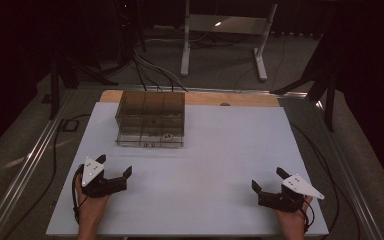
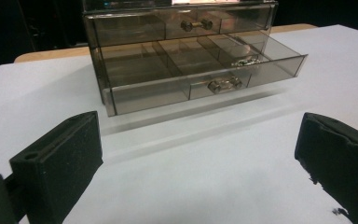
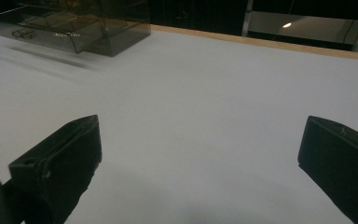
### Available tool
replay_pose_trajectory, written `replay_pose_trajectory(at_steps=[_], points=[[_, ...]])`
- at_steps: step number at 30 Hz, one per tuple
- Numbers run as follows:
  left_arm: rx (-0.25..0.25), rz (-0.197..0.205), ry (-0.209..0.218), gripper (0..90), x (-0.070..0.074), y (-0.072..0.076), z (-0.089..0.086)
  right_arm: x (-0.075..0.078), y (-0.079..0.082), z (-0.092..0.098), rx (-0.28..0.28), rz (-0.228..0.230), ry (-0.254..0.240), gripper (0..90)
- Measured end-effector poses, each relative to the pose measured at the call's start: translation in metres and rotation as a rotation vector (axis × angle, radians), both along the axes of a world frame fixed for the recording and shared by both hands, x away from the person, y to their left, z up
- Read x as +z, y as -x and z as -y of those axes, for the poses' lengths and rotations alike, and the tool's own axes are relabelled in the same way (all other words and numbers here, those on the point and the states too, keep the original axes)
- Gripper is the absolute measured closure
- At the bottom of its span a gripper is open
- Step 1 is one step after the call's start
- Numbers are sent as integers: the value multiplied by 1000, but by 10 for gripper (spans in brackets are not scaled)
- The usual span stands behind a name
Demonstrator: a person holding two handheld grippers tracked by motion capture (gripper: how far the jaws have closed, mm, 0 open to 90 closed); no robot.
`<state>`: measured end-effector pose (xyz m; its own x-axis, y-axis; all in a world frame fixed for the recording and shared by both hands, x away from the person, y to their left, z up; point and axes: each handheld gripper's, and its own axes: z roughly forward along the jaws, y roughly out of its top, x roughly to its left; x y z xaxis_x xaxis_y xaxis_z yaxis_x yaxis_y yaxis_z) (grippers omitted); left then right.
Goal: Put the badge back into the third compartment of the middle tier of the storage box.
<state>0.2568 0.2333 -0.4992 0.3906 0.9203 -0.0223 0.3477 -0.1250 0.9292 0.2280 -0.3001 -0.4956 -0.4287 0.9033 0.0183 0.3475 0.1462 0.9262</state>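
Note:
A smoky clear plastic drawer box (image 1: 150, 118) stands at the back left of the white table. Its lower drawer (image 2: 200, 70) is pulled out, divided into compartments, with a small shiny item (image 2: 244, 61) in the right one. The upper drawer (image 2: 196, 24) is closed. My left gripper (image 1: 114, 166) rests open near the front left, pointing toward the box, nothing between its jaws. My right gripper (image 1: 267, 179) is open near the front right, jaws wide apart over bare table. The box (image 3: 74, 25) appears at the upper left in the right gripper view.
The white table top (image 1: 220, 150) lies on a wooden board (image 1: 230, 98) that shows along the back edge. Cables (image 1: 150, 70) and a metal stand (image 1: 220, 30) sit on the floor beyond. A metal rail (image 1: 30, 160) runs along the left side.

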Motion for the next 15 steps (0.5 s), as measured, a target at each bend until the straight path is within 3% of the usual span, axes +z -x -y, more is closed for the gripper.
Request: replay_pose_trajectory(at_steps=[4,10,15], points=[[17,11,-32,17,1,5,0,1,0,-1,6,2,7,0],[26,17,-19,17,0,7,0,-1,-2,-1,5,-2,7,0],[40,-11,-7,17,-3,3,1,-3,-6,-1,-4,-20,27,0]])
